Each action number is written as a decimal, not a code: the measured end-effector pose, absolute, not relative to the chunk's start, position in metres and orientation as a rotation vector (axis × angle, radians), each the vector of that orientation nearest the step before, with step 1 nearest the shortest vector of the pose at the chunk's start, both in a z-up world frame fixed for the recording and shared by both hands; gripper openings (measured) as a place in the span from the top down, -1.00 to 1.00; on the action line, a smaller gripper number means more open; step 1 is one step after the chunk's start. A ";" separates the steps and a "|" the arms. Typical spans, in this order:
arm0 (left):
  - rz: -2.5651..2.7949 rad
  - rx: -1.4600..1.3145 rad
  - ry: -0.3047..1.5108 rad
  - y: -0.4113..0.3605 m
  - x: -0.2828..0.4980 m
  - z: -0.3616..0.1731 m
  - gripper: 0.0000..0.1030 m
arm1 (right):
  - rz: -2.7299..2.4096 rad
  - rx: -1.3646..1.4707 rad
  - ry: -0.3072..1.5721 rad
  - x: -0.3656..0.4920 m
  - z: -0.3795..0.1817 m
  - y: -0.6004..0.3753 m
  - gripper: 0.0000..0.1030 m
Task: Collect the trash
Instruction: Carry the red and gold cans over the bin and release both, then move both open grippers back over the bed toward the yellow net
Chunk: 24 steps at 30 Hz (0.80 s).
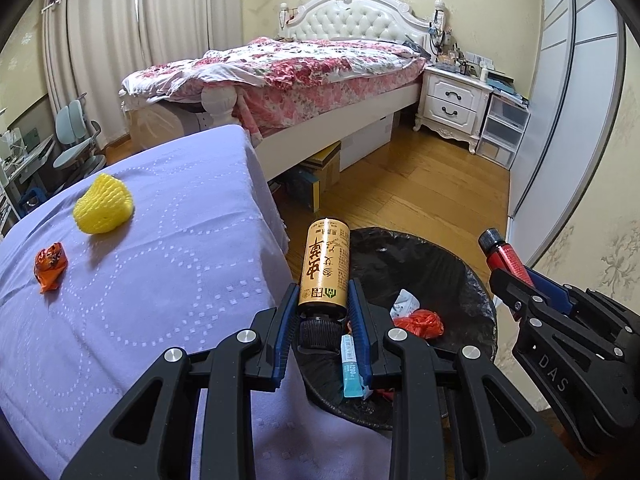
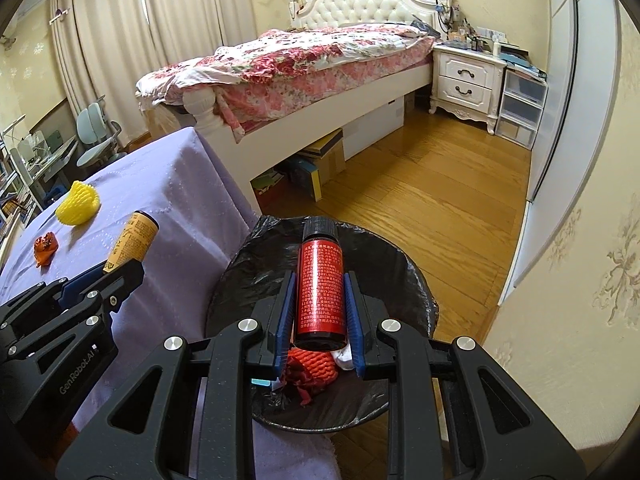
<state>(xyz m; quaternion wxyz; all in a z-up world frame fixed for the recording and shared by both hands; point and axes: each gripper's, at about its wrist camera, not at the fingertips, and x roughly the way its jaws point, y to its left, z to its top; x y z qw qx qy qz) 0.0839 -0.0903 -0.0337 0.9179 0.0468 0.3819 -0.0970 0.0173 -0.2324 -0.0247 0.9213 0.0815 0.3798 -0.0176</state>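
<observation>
Left wrist view first: the left gripper (image 1: 323,308) is clamping down on a gold bottle (image 1: 325,266), pads pressing its cap end. The bottle's long axis is running away from the camera, base pointing far, cap toward the gripper. It's hanging right over the near-left rim of the bin (image 1: 472,276), just past the table (image 1: 160,280) edge, which is dropping off immediately to the left of the bottle. Open wood floor (image 1: 420,196) is lying beyond the bin toward the bed (image 1: 320,76), so plenty of room that way. Count on the table: one yellow foam net (image 1: 103,209), one orange wrapper (image 1: 50,266), well apart from the edge. Inside the bin I'm seeing a red bag (image 1: 420,322), some white paper and a teal box (image 1: 352,364). The right gripper (image 1: 516,280) is showing at the far right, holding a red bottle (image 1: 505,258).

Right wrist view: the right gripper (image 2: 318,308) is squeezing the red bottle (image 2: 319,288) along its body, cap pointing far, base near, long axis straight ahead. It's sitting over the middle of the bin (image 2: 424,292). Two bottles total, one per gripper. The left gripper (image 2: 108,272) with the gold bottle (image 2: 132,242) is sitting off to the left in front of the table (image 2: 180,200); the net (image 2: 78,208) and wrapper (image 2: 45,248) are lying further left. Floor (image 2: 440,184) to the right is clear up to the wall.
</observation>
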 end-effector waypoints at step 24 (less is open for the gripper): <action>-0.084 0.146 0.756 -0.062 0.078 -0.029 -0.33 | -0.061 0.177 0.769 0.022 -0.020 -0.228 -0.27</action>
